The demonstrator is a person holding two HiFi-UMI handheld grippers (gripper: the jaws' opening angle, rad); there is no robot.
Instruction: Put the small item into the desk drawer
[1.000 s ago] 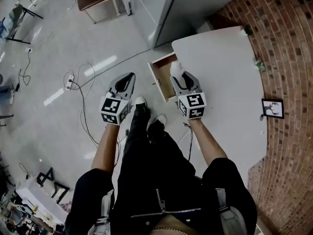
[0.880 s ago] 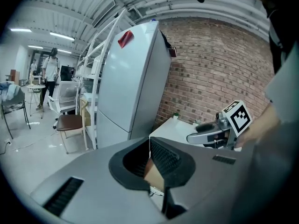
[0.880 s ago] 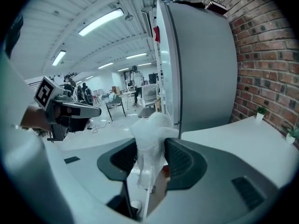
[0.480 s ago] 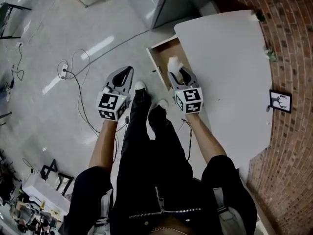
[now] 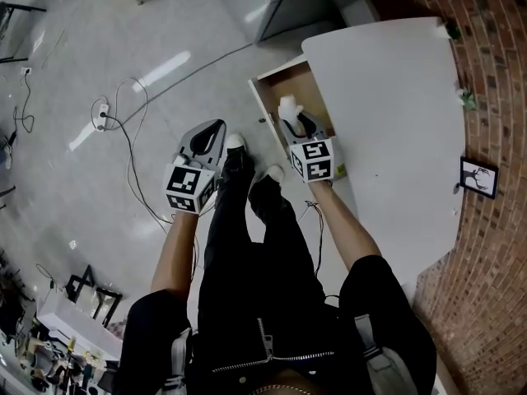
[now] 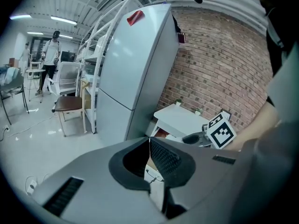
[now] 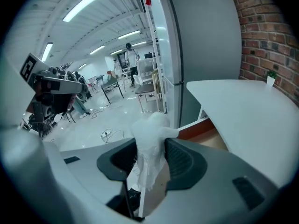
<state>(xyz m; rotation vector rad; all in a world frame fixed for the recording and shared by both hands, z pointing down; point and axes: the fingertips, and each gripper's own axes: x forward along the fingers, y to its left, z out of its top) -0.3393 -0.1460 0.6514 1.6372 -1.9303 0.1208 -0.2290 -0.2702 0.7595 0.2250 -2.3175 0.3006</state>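
Note:
In the head view my right gripper hangs over the open wooden drawer of the white desk, shut on a small white crumpled item. The right gripper view has that item pinched between the dark pads, sticking up past them, with the drawer's wooden inside below and ahead. My left gripper is held over the floor to the left of the drawer. In the left gripper view its jaws are shut with nothing between them.
A tall grey refrigerator stands behind the desk, against a brick wall. A cable with a power strip lies on the floor at left. A small framed picture and tiny plants sit on the desk. A chair stands far left.
My right gripper has carried the white item from the drawer's near corner to over its open inside. The left gripper has stayed shut in about the same spot.

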